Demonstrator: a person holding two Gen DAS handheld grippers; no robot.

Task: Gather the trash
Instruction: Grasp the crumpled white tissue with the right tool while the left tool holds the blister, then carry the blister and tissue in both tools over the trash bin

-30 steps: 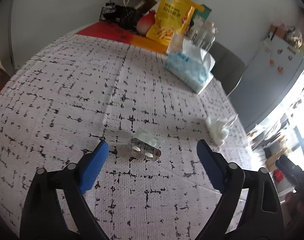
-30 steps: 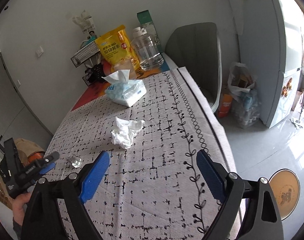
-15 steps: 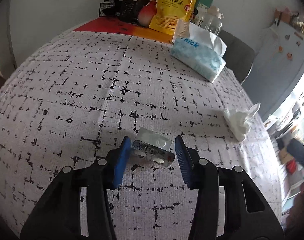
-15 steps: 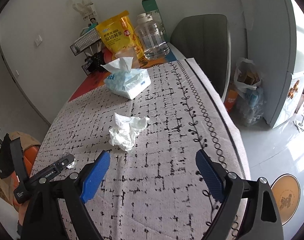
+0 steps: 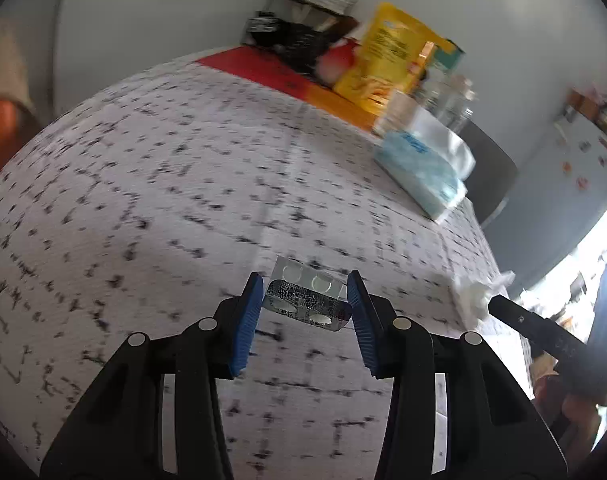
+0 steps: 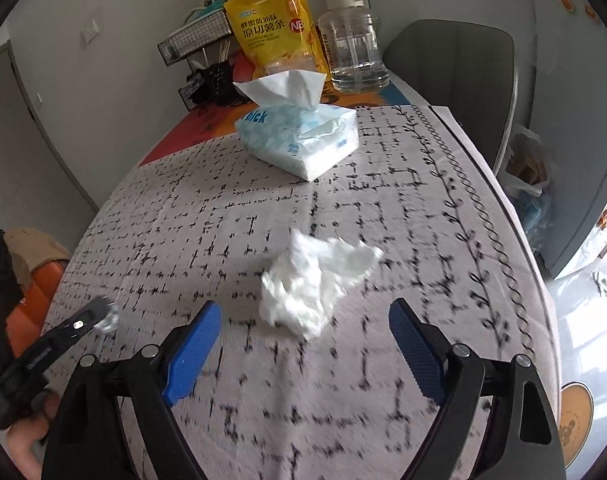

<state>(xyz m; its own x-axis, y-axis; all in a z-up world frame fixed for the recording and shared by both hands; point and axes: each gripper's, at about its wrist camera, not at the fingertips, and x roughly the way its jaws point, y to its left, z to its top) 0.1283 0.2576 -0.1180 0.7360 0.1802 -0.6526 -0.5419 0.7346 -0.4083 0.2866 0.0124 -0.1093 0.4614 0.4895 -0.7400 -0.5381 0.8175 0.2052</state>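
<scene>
— On the white tablecloth with black dashes (image 5: pixel 151 184), what did the left gripper (image 5: pixel 303 300) have?

— Its blue pads were clamped on a bent silver foil pill blister strip (image 5: pixel 305 304), one pad at each end of it. The jaws stood about half open, as wide as the strip. Blur hid whether the strip touched the cloth.

— And the right gripper (image 6: pixel 303 328)?

— Wide, its jaws closing, with nothing gripped. A crumpled white tissue (image 6: pixel 315 280) lay on the cloth just beyond the fingertips, between their lines, the pads not pressing it.

— Anything further back?

— A pale blue soft pack of tissues (image 6: pixel 299 140) sat well beyond the crumpled one, and behind it a yellow snack bag (image 6: pixel 271 28) beside a clear plastic jug (image 6: pixel 353 52).

— Did either view catch the other tool?

— Yes, the left gripper showed at the right view's lower left edge, a hand (image 6: pixel 27 440) holding it.
</scene>
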